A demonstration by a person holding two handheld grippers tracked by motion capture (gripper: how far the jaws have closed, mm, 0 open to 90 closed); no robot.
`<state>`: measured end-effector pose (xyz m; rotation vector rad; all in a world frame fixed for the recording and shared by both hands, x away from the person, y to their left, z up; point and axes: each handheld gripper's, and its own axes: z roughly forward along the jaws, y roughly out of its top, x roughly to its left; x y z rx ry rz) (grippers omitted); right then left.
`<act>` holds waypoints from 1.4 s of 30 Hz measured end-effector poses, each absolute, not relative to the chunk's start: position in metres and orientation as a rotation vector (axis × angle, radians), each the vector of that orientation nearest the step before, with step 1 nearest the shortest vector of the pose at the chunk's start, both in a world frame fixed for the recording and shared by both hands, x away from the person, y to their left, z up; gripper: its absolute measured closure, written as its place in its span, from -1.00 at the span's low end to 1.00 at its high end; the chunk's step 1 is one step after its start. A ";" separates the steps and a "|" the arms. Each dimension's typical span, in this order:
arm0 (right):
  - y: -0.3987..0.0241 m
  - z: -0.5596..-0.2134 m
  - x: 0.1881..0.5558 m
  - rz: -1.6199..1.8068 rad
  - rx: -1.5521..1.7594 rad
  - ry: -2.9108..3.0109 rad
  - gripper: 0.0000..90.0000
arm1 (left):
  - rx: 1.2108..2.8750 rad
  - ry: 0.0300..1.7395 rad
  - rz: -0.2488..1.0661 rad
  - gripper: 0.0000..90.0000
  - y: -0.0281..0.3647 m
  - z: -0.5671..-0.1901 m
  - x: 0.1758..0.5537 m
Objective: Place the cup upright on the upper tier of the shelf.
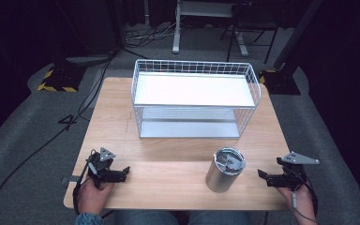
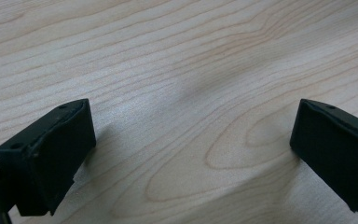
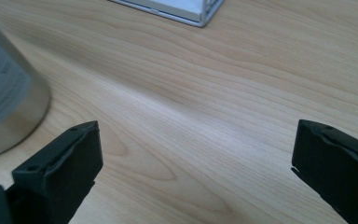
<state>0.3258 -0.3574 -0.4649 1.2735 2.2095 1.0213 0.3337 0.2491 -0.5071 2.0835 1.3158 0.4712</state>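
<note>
Steel cup point(image 1: 224, 169) stands between released left gripper point(image 1: 124, 171) and right gripper point(image 1: 261, 174); wire basket point(image 1: 194, 98) at twelve o'clock; no writing legible.

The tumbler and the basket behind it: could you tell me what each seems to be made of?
The tumbler looks like brushed stainless steel, given its dull silvery sheen. The basket looks like white-coated wire mesh, with a visible open grid and smooth white shelf.

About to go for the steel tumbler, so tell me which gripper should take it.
Right. The right gripper sits close beside the steel tumbler, jaws open and pointing toward it; its own view shows the tumbler just left of the jaws. The left gripper is farther off across bare table.
</note>
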 end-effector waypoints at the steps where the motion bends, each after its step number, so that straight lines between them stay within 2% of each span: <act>1: -0.357 -0.462 0.324 1.035 1.262 2.212 -0.96 | 2.082 1.317 0.473 -0.99 0.249 -0.507 0.334; 10: -0.351 -0.433 0.306 1.126 1.170 2.207 -0.96 | 2.081 1.320 0.470 -0.99 0.249 -0.507 0.331; 22: -0.340 -0.410 0.279 1.285 1.040 2.198 -0.96 | 2.080 1.320 0.474 -0.99 0.249 -0.507 0.331; 42: -0.301 -0.399 0.264 1.400 0.898 2.293 -1.00 | 2.082 1.319 0.471 -0.99 0.249 -0.507 0.331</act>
